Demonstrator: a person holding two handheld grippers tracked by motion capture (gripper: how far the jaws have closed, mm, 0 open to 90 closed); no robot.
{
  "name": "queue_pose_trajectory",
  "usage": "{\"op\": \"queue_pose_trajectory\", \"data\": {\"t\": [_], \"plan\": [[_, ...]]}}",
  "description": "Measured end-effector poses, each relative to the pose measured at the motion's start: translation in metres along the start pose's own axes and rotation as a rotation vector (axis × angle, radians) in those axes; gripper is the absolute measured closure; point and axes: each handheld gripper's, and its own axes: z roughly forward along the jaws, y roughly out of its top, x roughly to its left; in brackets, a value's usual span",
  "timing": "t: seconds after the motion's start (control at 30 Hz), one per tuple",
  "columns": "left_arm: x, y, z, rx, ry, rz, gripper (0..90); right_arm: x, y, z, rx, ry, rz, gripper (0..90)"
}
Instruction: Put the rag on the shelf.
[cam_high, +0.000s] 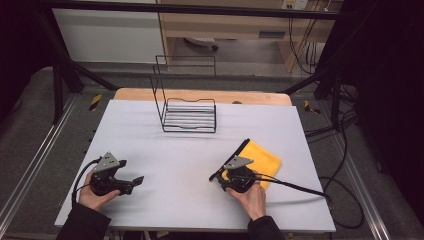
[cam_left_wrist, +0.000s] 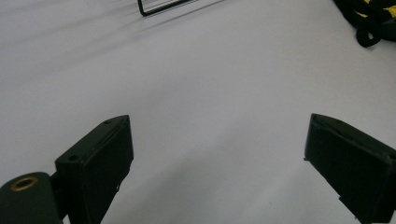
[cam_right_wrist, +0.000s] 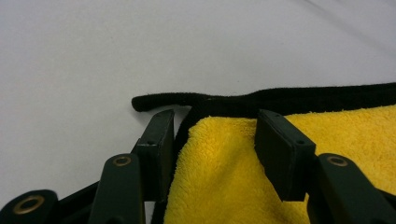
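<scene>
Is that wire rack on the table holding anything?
Empty. The wire rack stands upright with bare bars; the yellow cloth lies apart from it.

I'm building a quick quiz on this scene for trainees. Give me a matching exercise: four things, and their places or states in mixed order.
Things:
1. wire rack
2. yellow cloth
3. left gripper
4. right gripper

Places or states:
A. jaws wide apart over bare table
B. far middle of the table
C. jaws astride a cloth corner
D. flat at the near right

Pairs: 1-B, 2-D, 3-A, 4-C
</scene>
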Motion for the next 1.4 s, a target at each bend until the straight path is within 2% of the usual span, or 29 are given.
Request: {"op": "queue_pose_trajectory", "data": {"t": [0.1, 0.17, 0.27, 0.47, 0.57, 0.8, 0.97, 1.07, 1.2, 1.4], "plan": [[0.000, 0.000, 0.000, 0.001, 0.001, 0.003, 7.8, 0.003, -0.001, 0.001, -0.001, -0.022, -0.007, 48.5], [0.000, 0.000, 0.000, 0.000, 0.002, 0.000, 7.8, 0.006, -0.001, 0.001, 0.009, -0.046, -0.034, 48.7], [0.000, 0.000, -0.001, -0.001, 0.003, 0.001, 7.8, 0.009, 0.000, 0.002, 0.019, -0.064, -0.031, 49.9], [0.000, 0.000, -0.001, -0.003, 0.006, 0.000, 7.8, 0.009, 0.002, -0.001, 0.047, -0.103, -0.039, 70.0], [0.001, 0.000, -0.002, -0.005, 0.006, -0.001, 7.9, 0.007, 0.003, -0.003, 0.054, -0.102, -0.021, 75.8], [0.001, 0.000, -0.002, -0.007, 0.007, -0.002, 8.1, 0.003, 0.007, -0.006, 0.031, -0.086, -0.007, 79.0], [0.002, 0.001, -0.002, -0.008, 0.012, -0.004, 8.2, -0.001, 0.015, -0.015, -0.022, -0.027, 0.047, 79.5], [0.002, 0.001, -0.002, -0.009, 0.014, -0.007, 8.3, 0.002, 0.016, -0.017, -0.054, 0.045, 0.065, 79.5], [0.002, 0.001, -0.003, -0.010, 0.016, -0.004, 8.3, 0.017, 0.022, -0.014, -0.067, 0.115, 0.028, 79.4], [0.002, 0.001, -0.003, -0.011, 0.020, -0.008, 8.3, 0.041, 0.032, -0.005, -0.076, 0.245, -0.015, 79.3]]}}
